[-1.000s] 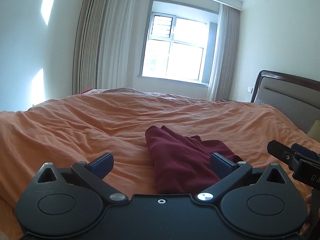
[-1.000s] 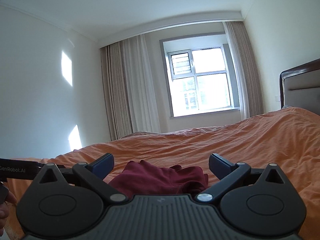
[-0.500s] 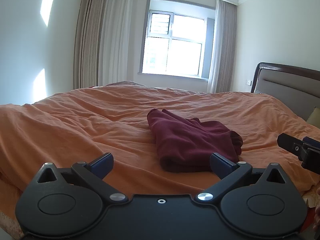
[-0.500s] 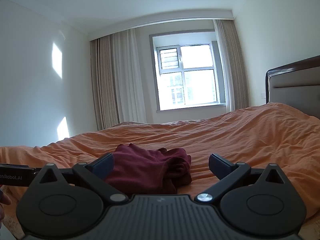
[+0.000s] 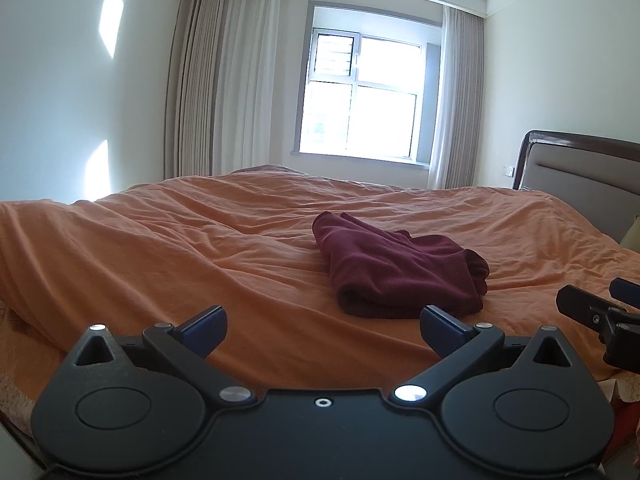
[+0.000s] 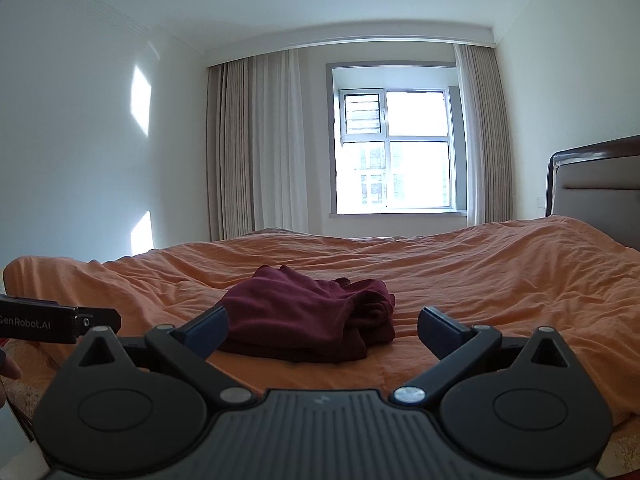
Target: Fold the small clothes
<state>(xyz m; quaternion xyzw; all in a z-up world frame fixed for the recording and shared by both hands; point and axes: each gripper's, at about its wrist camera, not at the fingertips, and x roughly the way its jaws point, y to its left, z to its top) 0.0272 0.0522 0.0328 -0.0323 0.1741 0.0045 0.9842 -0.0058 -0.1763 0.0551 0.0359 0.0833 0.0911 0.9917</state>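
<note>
Straight ahead in the left wrist view: left gripper [image 5: 322, 330] held low at the near edge of the bed [image 5: 168, 248], its 2 blue-tipped fingers [image 5: 204, 326] spread wide, nothing between them. Maroon garment [image 5: 396, 270] lies in a loose folded bundle on the orange cover, right of the bed's middle, beyond the fingertips and apart from them; its nearest fold sits just past the right fingertip. Right gripper [image 5: 600, 308] shows partly at the right edge of frame, over the bed's near right part, clear of the cloth. Headboard [image 5: 580, 172] stands at the bed's right end; window [image 5: 364, 116] and curtains [image 5: 216, 84] on the far wall. Right wrist view: right gripper [image 6: 322, 330] also low at the near edge, 2 fingers [image 6: 438, 330] spread wide and empty. Garment [image 6: 308, 312] rests on the cover ahead and left of centre; the left fingertip overlaps its near-left corner in the frame, contact cannot be told. Left gripper [image 6: 60, 322] enters from the left edge, lettering on its side, with a bit of a person's hand [image 6: 6, 372] below it. Headboard [image 6: 596, 184] at far right.
</note>
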